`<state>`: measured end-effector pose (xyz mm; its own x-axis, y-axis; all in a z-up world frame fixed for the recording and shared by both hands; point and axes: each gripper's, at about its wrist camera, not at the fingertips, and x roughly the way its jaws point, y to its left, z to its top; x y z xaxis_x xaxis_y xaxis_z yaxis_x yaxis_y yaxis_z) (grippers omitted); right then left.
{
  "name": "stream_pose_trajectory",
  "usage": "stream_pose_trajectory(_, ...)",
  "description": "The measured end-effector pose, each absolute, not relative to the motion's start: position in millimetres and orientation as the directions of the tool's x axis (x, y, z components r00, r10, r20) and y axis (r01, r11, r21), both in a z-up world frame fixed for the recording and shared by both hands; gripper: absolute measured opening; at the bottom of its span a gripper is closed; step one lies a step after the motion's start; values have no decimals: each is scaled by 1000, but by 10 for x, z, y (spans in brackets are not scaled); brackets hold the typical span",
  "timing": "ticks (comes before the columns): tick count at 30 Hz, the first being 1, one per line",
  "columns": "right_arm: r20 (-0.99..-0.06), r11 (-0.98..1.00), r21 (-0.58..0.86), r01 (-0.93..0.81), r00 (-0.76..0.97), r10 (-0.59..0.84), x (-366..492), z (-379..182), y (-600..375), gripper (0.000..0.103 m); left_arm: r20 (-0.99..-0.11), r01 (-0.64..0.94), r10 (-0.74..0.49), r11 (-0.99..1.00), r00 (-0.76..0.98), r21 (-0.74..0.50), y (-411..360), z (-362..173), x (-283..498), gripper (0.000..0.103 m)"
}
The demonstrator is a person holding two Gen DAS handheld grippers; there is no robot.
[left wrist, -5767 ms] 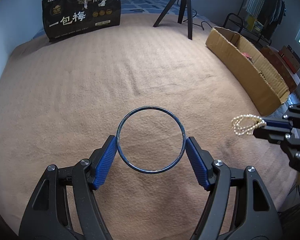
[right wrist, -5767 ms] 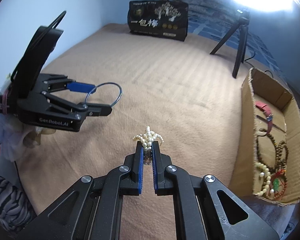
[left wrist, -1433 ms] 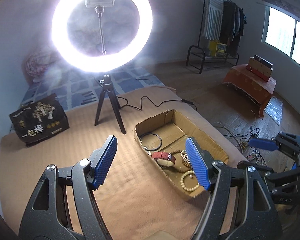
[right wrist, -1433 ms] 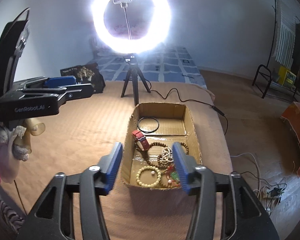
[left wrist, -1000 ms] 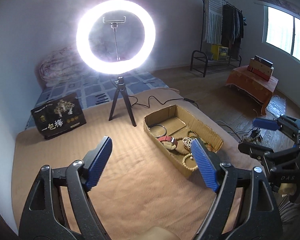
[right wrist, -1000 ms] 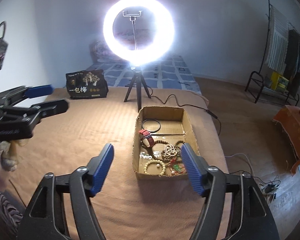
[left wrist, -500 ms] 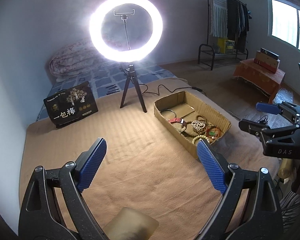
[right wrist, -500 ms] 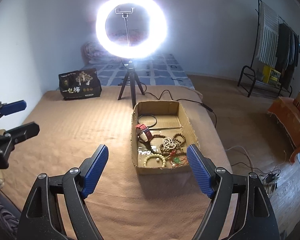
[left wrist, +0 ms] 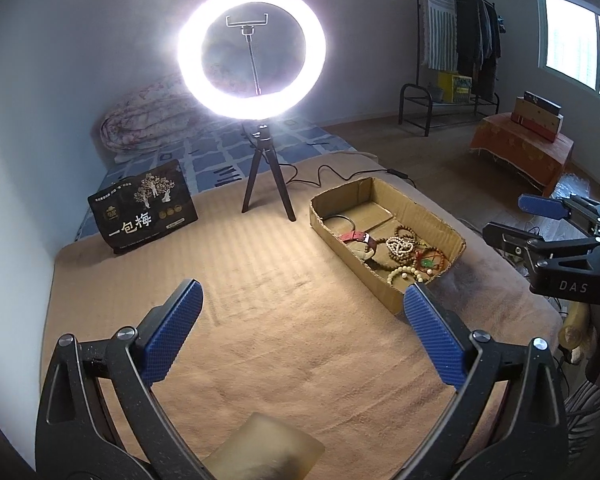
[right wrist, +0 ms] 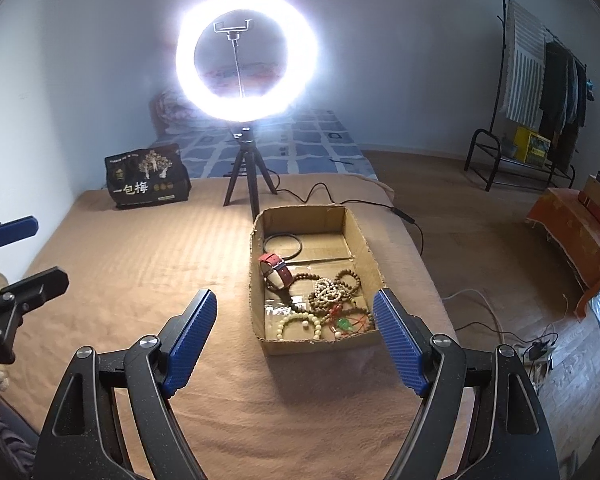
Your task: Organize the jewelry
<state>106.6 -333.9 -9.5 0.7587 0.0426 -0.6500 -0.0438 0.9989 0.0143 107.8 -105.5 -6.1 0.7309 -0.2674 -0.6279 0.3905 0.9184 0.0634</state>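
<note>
Over the tan blanket (left wrist: 268,320) I hold my left tool (left wrist: 302,328) with its jaws opening, already spread very wide, and nothing lies between the blue pads (left wrist: 172,332); only bare blanket shows in the gap. My right tool (right wrist: 294,344) stands equally wide and empty, aimed down at the near end of the cardboard box (right wrist: 364,240), whose front wall sits between its two pads in that view.

All the jewelry I can see lies inside that box. At the far end a thin dark bangle (right wrist: 283,245) lies flat on the cardboard floor. Just nearer is a red-strapped watch (right wrist: 277,268), tilted on its side. Brown bead strands (right wrist: 348,278) and a pale beaded bracelet bunched in a knot (right wrist: 330,290) sit in the middle, touching each other. Closest to me are a cream bead bracelet (right wrist: 300,326) and a red cord with a green pendant (right wrist: 344,324), side by side against the front wall.

From the left camera the box (left wrist: 432,216) lies to the right of the tool, and my right tool (left wrist: 540,232) appears beyond it at the frame edge. A lit ring light on a tripod (left wrist: 252,52) stands on the blanket behind the box, a black printed bag (left wrist: 144,212) well off to its left. A blurred yellowish object (left wrist: 264,452) sits at the bottom edge; I cannot tell what it is.
</note>
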Motion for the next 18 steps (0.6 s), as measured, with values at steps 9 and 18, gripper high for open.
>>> stream_pose_trajectory(9, -649, 999, 8, -48, 760, 42, 1054, -74, -3328, 80, -628, 396, -277, 917, 727, 54, -1084, -65, 1100, 102)
stream_pose_trajectory(18, -647, 999, 10, -47, 761, 43, 1060, -77, -3336, 80, -628, 395, -278, 917, 727, 52, -1086, -57, 1099, 102)
